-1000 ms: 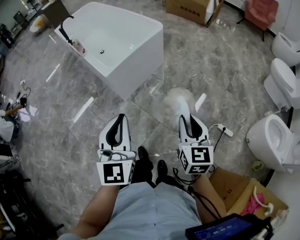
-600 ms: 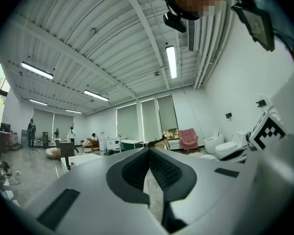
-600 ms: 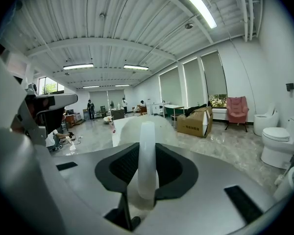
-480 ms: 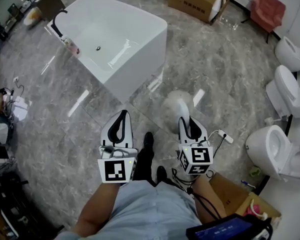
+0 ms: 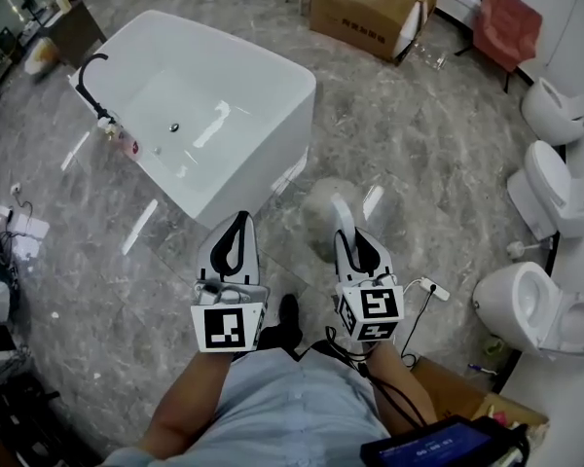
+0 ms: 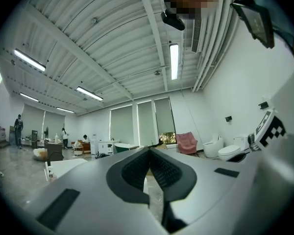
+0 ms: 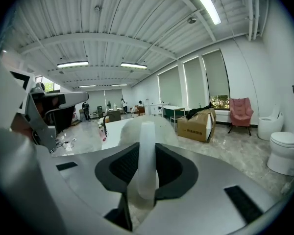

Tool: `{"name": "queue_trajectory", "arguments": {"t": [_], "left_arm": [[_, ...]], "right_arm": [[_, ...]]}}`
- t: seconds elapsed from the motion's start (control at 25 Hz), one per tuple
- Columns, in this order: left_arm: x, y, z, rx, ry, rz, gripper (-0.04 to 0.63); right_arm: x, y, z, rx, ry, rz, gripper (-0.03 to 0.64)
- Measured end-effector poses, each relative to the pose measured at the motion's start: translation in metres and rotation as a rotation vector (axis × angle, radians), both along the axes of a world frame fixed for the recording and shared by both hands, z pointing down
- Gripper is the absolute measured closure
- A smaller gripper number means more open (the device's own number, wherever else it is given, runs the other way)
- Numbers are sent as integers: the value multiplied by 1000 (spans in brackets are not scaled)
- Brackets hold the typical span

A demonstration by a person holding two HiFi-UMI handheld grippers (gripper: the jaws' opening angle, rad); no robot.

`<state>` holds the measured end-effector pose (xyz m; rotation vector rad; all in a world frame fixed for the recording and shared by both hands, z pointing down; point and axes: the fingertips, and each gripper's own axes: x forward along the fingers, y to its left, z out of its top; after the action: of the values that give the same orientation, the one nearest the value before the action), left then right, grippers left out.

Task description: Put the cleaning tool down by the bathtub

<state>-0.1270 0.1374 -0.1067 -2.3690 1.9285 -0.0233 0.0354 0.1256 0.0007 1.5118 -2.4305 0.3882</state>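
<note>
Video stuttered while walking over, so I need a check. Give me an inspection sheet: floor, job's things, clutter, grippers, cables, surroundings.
Surface: glossy grey marble floor.
Job's things: white bathtub ahead-left; cleaning tool, white handle and fluffy head, not yet set down.
Clutter: open carton at the person's right; small bottle on the tub rim.
Grippers: left gripper shut, empty; right gripper shut on the tool's handle.
Cables: white power strip with cord on the floor; black leads from the right gripper.
Surroundings: toilets along the right; cardboard box, pink chair beyond.
</note>
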Motion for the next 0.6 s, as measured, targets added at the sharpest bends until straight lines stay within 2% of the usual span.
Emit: {"name": "queue_trajectory", "arguments": {"t": [0.28, 0.6], "left_arm": [[13, -54, -4, 3, -2, 70, 579], [46, -116, 25, -51, -24, 91, 579]], "right_arm": [[5, -54, -20, 37, -13, 50, 517], [31, -119, 9, -8, -23, 51, 517]]}}
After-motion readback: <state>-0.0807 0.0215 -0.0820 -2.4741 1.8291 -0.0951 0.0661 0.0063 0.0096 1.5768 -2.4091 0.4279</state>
